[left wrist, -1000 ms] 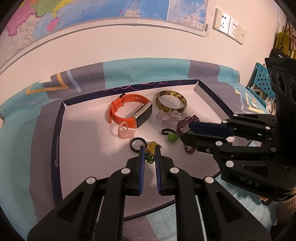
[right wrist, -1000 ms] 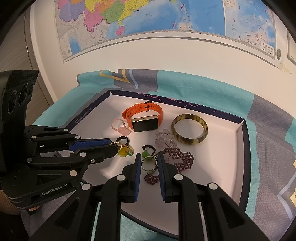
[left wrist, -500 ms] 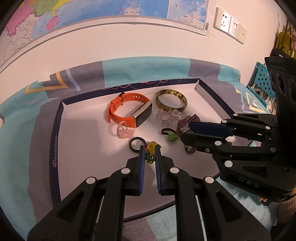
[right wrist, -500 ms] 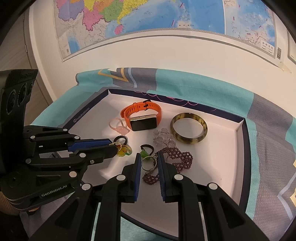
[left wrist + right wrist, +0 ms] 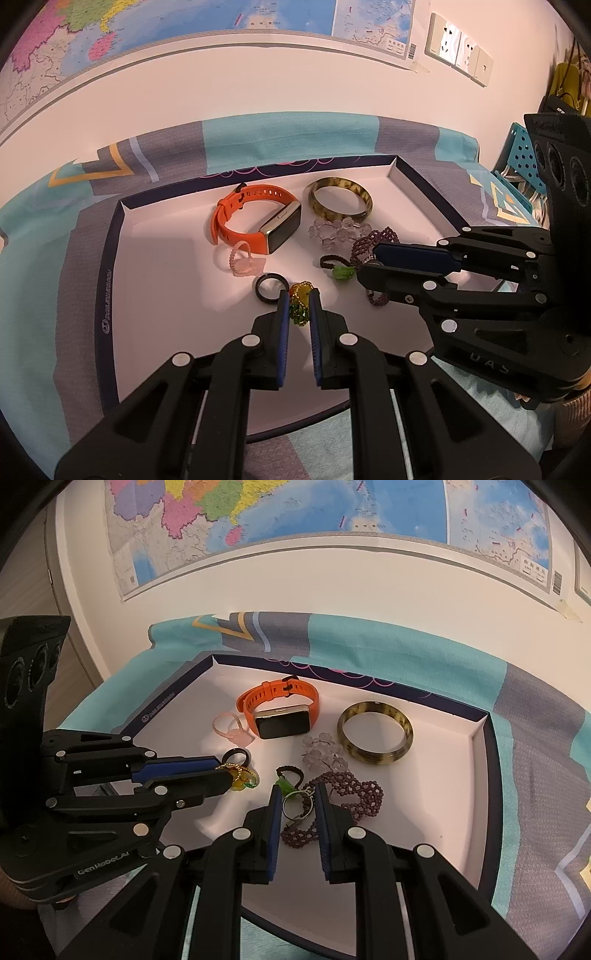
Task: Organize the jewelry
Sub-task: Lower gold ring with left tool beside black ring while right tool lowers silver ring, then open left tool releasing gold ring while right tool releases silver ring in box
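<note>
Left gripper (image 5: 298, 308): nearest the left wrist camera; jaws drawn in on the yellow-green beaded ring (image 5: 300, 298), which sits pinched between the blue pads just above the tray floor.
Right gripper (image 5: 295, 805): nearest the right wrist camera; jaws drawn in on the silver ring (image 5: 295, 806), whose band spans the gap from pad to pad. Whether the ring is lifted clear of the beads beneath is hard to tell from this angle.
Purple beaded bracelet (image 5: 347, 794): slack loops under and just beyond the right gripper, possibly touching the silver ring.
Black ring (image 5: 271, 288): flat on the tray, just beside the left gripper's tips.
Green-charm cord (image 5: 338, 267): lies between the two grippers.
Pink ring (image 5: 242, 258): mid-tray, touching the watch strap.
Clear bead bracelet (image 5: 340, 232): mid-tray, just in front of the bangle.
Orange watch (image 5: 258, 221): far half of the tray, strap buckled into a loop.
Tortoiseshell bangle (image 5: 340, 197): far half, beside the watch.
Tray (image 5: 110, 266): white, shallow, dark-rimmed, on a patterned cloth (image 5: 44, 240).
Step in hand: judged to be pick-up, one ring per gripper.
Next move: calls for a straight lift, slow on the right so no beads are dragged along, then a carry to wherever the rings belong; no such place is in view.
</note>
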`<state>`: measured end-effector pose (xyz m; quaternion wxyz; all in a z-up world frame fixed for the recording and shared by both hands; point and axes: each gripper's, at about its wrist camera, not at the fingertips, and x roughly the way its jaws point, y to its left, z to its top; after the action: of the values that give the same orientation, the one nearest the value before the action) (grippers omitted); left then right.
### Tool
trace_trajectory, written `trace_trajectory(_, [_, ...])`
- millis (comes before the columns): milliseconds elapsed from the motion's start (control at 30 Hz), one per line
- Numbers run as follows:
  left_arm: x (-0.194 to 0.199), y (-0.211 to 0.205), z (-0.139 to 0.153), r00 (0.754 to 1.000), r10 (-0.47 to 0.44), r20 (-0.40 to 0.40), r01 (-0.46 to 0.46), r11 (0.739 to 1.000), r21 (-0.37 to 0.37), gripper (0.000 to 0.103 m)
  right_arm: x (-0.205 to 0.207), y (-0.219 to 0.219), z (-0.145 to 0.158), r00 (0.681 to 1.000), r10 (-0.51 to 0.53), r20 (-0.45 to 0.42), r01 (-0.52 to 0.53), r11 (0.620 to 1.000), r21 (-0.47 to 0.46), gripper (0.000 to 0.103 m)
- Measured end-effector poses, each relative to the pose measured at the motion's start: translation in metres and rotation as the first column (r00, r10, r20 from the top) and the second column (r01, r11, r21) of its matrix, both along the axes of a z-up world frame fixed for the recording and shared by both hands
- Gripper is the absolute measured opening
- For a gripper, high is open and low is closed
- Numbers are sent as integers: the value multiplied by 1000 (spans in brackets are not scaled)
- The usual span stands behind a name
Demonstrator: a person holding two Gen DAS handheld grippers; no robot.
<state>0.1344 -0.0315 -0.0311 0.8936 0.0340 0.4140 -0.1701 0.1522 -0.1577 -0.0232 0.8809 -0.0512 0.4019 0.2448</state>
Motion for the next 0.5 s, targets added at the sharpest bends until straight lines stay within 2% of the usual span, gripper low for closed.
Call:
trace_trajectory(400, [3, -2, -7, 1000, -9, -23, 9, 1000, -11, 13, 4, -1, -5, 1000, -16, -9, 16, 1000, -6, 17])
trace_trajectory(500, [0, -1, -6, 1000, -12, -22, 12, 1000, -16, 23, 5, -2, -4, 1000, -22, -7, 22, 1000, -1, 17])
